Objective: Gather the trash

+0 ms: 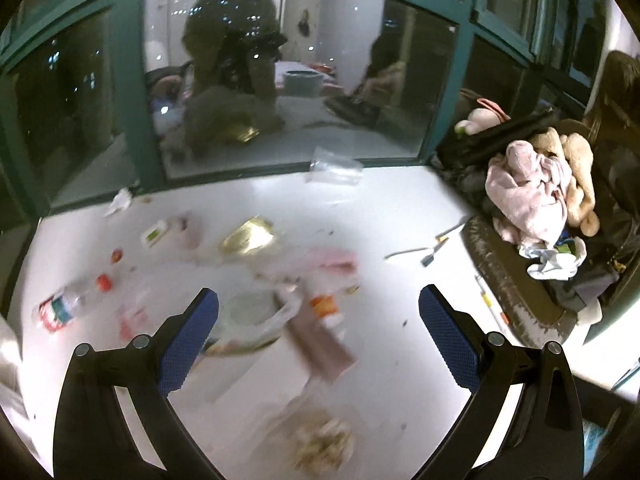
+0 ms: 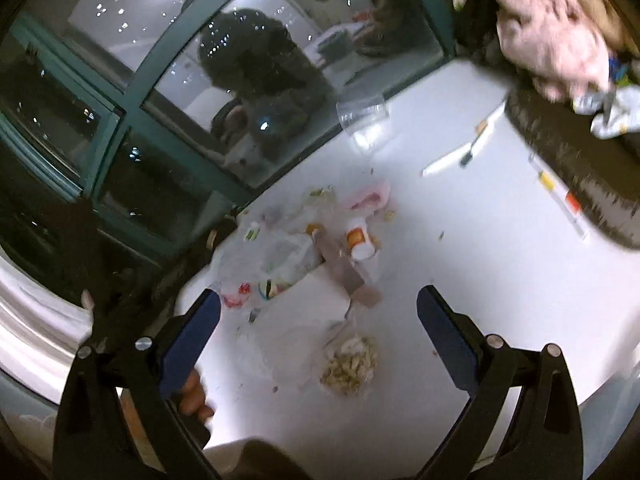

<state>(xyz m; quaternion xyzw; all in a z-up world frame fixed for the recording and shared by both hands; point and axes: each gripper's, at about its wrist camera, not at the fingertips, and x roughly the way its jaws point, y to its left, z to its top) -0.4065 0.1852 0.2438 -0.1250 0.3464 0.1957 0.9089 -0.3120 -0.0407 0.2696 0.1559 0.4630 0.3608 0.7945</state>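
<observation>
Trash lies scattered on a white table [image 1: 400, 216]. My left gripper [image 1: 318, 332] is open and empty above a white plastic bag [image 1: 256, 316] and a brown wrapper [image 1: 320, 344]. A small orange-labelled bottle [image 1: 326, 306], a gold packet [image 1: 248, 236], a crushed plastic bottle [image 1: 60, 306] and a clear cup [image 1: 334, 168] lie around. My right gripper [image 2: 318, 332] is open and empty above a clear bag of food scraps [image 2: 352, 364]. The right wrist view also shows the plastic bag [image 2: 280, 256], the brown wrapper [image 2: 344, 276], the orange-labelled bottle [image 2: 358, 240] and the clear cup [image 2: 364, 114].
A dark window with a green frame [image 1: 132, 80] runs along the table's far edge. A black bag with pink cloth and plush toys [image 1: 536, 188] stands at the right. Utensils [image 1: 432, 248] lie near it. A crumpled tissue [image 1: 120, 200] lies by the window.
</observation>
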